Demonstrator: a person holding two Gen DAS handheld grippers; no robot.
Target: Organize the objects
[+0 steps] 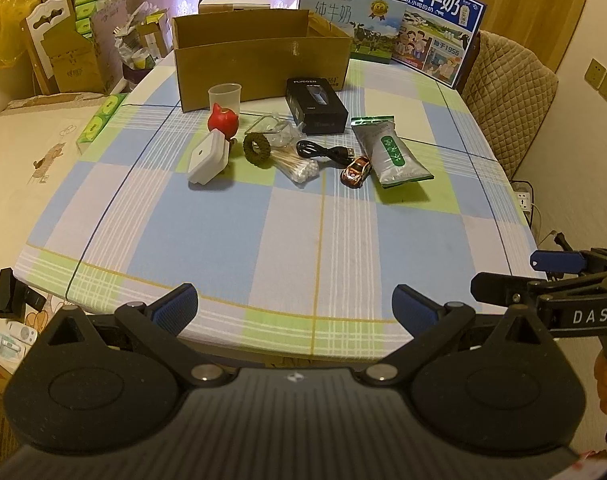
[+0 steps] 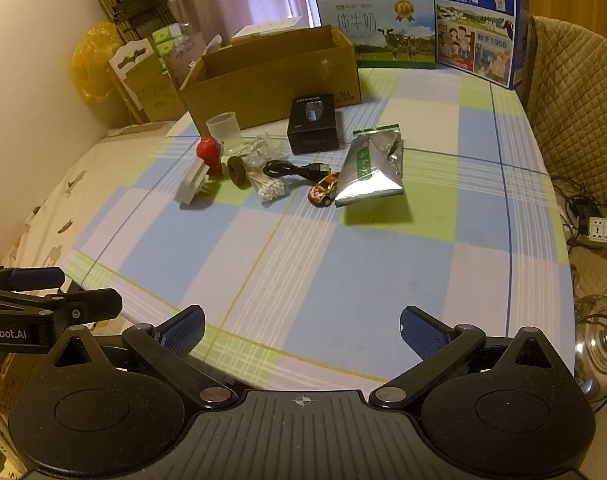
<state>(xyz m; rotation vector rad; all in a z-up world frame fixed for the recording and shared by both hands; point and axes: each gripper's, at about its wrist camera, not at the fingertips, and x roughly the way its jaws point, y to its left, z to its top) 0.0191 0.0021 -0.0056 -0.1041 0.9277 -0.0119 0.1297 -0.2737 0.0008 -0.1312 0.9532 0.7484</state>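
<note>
Black box (image 1: 316,105) labelled FLYCO, milk cartons (image 1: 443,28) reading 纯牛奶, left gripper (image 1: 295,308) spread, right gripper (image 2: 301,330) spread.

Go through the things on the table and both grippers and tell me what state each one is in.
left gripper: open, empty
right gripper: open, empty
cardboard box: open-topped
plastic cup: upright
foil pouch: lying flat
black cable: coiled
toy car: on its wheels
black box: closed

My table (image 1: 287,240) under its blue, green and white check cloth, open cardboard box (image 1: 259,56) at the back, two milk cartons (image 1: 443,24) behind, black box (image 1: 315,104), plastic cup (image 1: 224,96), red figure (image 1: 222,122), white plug (image 1: 205,160), cotton swabs (image 1: 299,166), black cable (image 1: 323,151), toy car (image 1: 355,171), silver-green pouch (image 1: 387,152).
</note>
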